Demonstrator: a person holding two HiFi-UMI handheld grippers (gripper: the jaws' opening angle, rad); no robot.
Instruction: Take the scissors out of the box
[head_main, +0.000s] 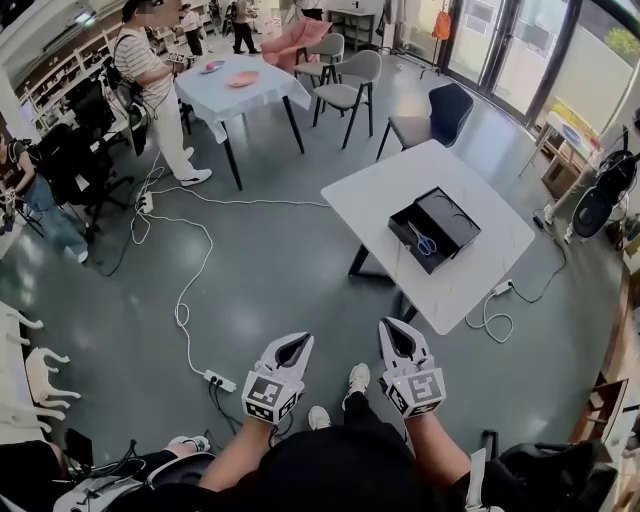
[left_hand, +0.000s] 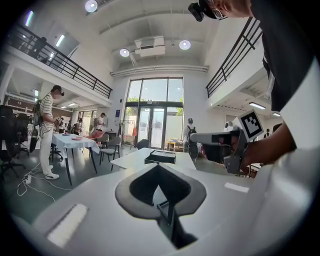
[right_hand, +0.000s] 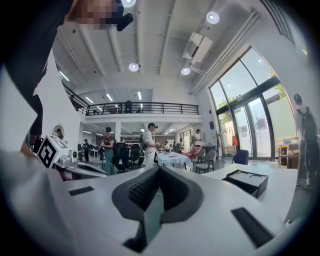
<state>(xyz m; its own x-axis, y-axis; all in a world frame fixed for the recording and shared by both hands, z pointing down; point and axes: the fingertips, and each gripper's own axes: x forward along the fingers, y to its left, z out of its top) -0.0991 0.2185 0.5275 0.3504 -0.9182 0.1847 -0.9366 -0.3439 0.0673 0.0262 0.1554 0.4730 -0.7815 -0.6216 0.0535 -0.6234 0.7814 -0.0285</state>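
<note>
Both grippers hang low in front of the person's body, pointing forward. That looks like a carrying pose while standing back from the work, not a reach. The left gripper has its jaws closed tip to tip with nothing between them, and the right gripper is likewise closed and empty. The scissors, blue-handled, lie inside the open black box, in its left part, on the white table. The box sits well ahead of both grippers and a little to the right, with floor between, so the right gripper is the nearer one. By this the task has not begun: the person would need to step up to the table and open a gripper before any grasp
</note>
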